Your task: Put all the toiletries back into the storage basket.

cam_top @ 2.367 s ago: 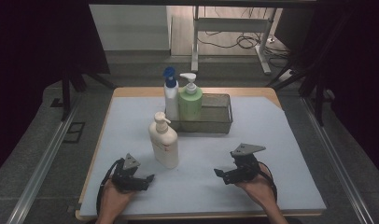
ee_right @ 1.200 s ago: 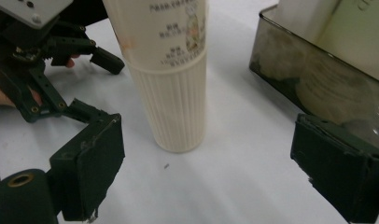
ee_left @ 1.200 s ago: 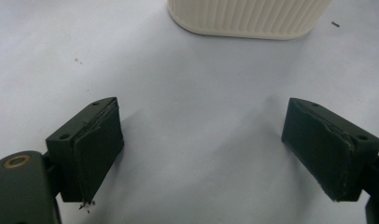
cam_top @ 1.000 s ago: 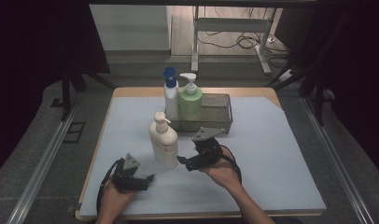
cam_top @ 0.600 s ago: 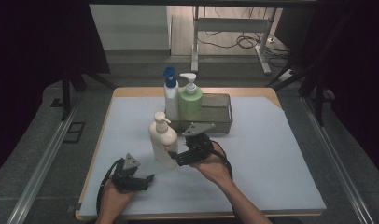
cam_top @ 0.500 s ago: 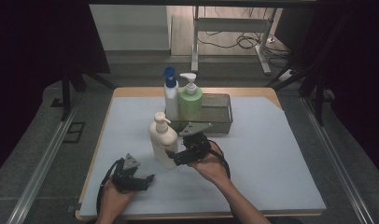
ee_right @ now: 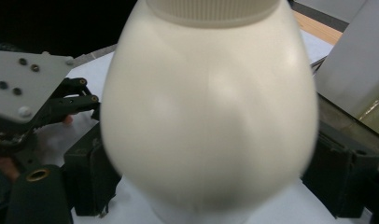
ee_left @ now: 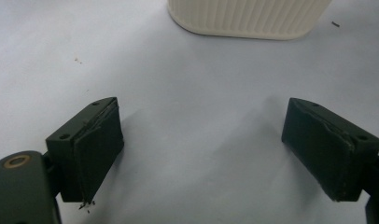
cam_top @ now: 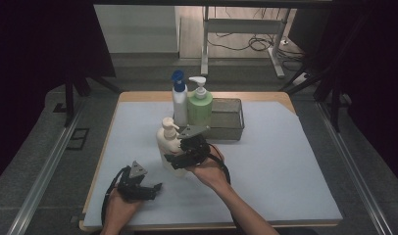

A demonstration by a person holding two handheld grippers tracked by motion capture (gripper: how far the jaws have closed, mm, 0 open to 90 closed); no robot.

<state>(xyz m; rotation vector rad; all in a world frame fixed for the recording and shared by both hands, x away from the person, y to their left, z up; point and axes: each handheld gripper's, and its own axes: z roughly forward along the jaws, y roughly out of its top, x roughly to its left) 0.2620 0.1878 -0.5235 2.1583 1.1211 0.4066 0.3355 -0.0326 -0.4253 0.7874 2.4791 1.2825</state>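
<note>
A cream pump bottle (cam_top: 166,142) stands upright on the pale blue mat, left of centre. My right gripper (cam_top: 173,161) reaches in from the right, one jaw on each side of the bottle's lower body. In the right gripper view the bottle (ee_right: 208,107) bulges between the two black jaws (ee_right: 211,182). They have just been closing around it, and I see no firm press on it. My left gripper (cam_top: 153,188) rests open on the mat near the front edge. In the left gripper view the jaws (ee_left: 204,154) stand wide apart, with the bottle's ribbed base (ee_left: 248,18) ahead.
A grey wire basket (cam_top: 226,120) stands at the back of the mat. A green pump bottle (cam_top: 199,105) and a white bottle with a blue cap (cam_top: 179,100) stand at its left end, just behind the cream bottle. The table's wooden edge (cam_top: 138,95) frames the mat.
My right gripper has moved left across the mat from the right side up to the cream bottle, which now sits between its jaws. The left gripper and the bottles have stayed put.
</note>
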